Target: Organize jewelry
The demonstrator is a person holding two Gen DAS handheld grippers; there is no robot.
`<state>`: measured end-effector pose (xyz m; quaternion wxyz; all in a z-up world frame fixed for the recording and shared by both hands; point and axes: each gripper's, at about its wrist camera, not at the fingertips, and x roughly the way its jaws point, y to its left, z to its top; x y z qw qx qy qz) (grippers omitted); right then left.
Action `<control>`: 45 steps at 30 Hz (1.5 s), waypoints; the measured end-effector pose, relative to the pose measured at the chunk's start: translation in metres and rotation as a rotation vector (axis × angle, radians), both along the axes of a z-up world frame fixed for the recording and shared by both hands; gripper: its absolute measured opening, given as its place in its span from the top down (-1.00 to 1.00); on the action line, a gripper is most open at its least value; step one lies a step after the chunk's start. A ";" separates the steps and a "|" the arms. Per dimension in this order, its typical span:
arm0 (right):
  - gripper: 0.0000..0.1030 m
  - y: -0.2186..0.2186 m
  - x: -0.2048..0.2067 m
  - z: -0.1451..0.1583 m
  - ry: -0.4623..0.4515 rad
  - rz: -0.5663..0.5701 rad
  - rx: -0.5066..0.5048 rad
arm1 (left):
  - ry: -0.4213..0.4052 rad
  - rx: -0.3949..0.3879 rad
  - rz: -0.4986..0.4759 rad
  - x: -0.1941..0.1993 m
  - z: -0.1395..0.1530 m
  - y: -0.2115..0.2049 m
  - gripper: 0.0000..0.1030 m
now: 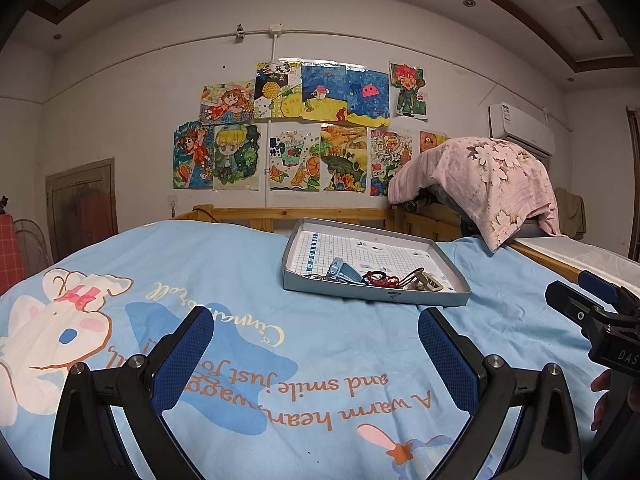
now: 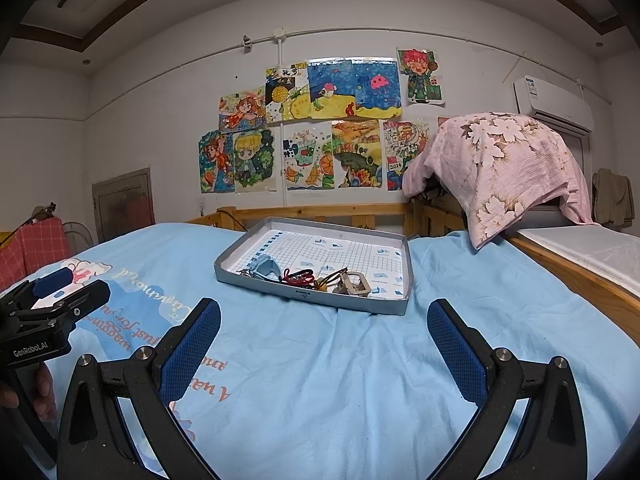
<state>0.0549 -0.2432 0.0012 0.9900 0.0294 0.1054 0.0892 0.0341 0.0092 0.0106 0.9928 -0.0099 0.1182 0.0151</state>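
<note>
- Two tongs, my left tongs (image 1: 316, 354) and right tongs (image 2: 324, 346), spread wide, empty, above the bed (image 2: 320, 380).
- Jewelry (image 2: 316, 278) lies inside the grey tray (image 2: 308, 295) ahead.

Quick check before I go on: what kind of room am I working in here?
Most likely a bedroom, probably a child's. The tray of jewelry sits on a bed with a cartoon-print blue bedsheet and a wooden bed frame, and colourful hand-drawn pictures cover the wall behind.
</note>
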 end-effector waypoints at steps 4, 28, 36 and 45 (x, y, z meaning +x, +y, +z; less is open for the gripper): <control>-0.97 0.000 -0.001 0.000 -0.001 0.000 0.003 | -0.001 0.000 0.000 0.000 0.000 0.000 -1.00; -0.97 0.000 -0.001 -0.001 0.002 -0.001 0.005 | -0.001 0.000 -0.001 0.000 0.000 0.001 -1.00; -0.97 0.001 0.000 -0.001 0.004 0.000 0.007 | 0.003 -0.001 0.002 0.000 0.000 0.000 -1.00; -0.97 0.003 0.001 -0.005 0.008 0.002 0.008 | 0.003 0.000 0.000 0.000 0.000 0.000 -1.00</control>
